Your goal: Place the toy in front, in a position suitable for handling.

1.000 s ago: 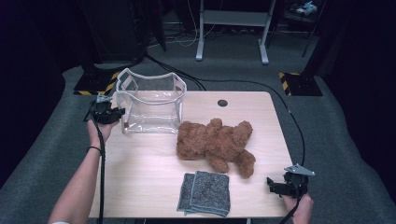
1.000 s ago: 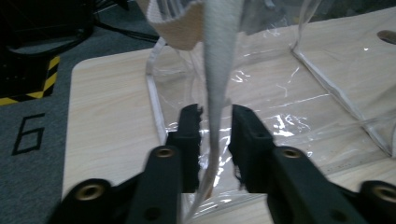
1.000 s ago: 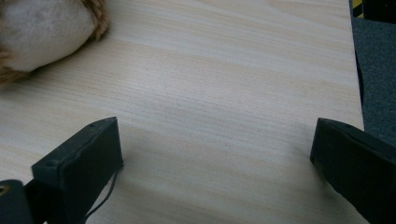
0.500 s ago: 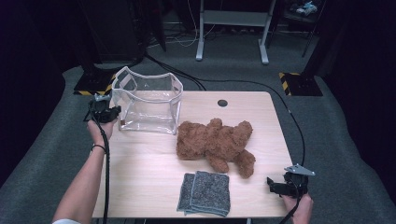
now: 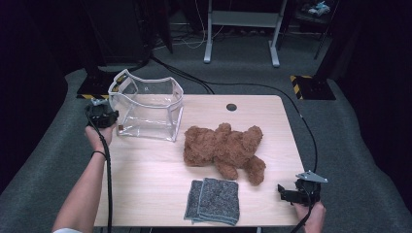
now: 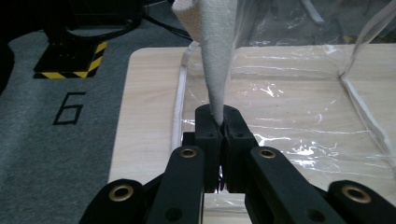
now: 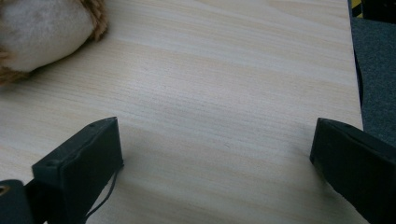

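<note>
At the far left corner of the pale wooden bench, the left gripper had its two black jaws pinched together on the white fabric edge strip of the clear plastic bag with white trim. The jaws had just been closing, and the strip stood between them, rising up and away from the gripper in a narrow tapering fold. Beyond and to the right of that gripper, in its own view, the bag's glossy transparent wall and floor spread over the bench, so the bag stood open-topped just beside the gripper and touched it at the clamped trim. The person's left hand held the gripper from below the bag's near left corner.

The right gripper sat low over the bench at its near right corner, its jaws wide apart with bare wood between them. The brown plush teddy bear lay flat ahead of this gripper and to its left, apart from it, one paw showing at the upper left of the right gripper view. The two folded grey towels lay stacked to the left of the right gripper, near the bear's legs but not touching the gripper.
</note>
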`<state>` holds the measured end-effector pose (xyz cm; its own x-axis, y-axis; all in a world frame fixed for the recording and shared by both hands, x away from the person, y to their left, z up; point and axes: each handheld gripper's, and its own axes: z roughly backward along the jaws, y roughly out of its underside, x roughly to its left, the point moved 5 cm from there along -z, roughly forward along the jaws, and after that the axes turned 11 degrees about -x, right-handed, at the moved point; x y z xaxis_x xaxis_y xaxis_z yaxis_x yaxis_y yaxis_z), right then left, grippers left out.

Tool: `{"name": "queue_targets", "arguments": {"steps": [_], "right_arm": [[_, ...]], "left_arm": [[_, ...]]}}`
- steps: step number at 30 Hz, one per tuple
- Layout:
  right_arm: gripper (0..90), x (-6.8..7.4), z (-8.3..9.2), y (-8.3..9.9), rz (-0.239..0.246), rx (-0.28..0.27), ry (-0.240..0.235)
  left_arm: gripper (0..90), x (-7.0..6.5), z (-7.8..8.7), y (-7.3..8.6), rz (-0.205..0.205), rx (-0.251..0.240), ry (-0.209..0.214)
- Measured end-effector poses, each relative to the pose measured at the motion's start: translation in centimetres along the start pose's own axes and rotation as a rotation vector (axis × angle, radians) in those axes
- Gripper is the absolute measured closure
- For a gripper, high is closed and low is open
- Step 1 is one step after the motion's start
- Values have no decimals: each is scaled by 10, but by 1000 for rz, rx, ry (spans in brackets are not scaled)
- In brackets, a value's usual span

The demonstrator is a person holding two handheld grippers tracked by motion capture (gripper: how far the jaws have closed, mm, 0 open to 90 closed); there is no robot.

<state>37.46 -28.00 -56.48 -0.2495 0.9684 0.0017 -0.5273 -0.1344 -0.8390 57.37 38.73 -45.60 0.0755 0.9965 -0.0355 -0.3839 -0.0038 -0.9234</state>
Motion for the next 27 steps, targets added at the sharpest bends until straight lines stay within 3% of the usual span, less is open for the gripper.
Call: {"name": "queue_targets", "arguments": {"steps": [16,22,23,25,27], "right_arm": [[15,0,0,0,-1,0,1],[15,0,0,0,0,0,1],[15,0,0,0,-1,0,1],[15,0,0,0,-1,0,1],[15,0,0,0,-1,0,2]], "left_arm": [[866,27,10,3,22,4,-82],[845,33,14,5,41,1,-86],[812,34,15,5,34,2,-93],[672,32,17,6,62,8,-75],[538,29,21,8,58,2,-86]]}}
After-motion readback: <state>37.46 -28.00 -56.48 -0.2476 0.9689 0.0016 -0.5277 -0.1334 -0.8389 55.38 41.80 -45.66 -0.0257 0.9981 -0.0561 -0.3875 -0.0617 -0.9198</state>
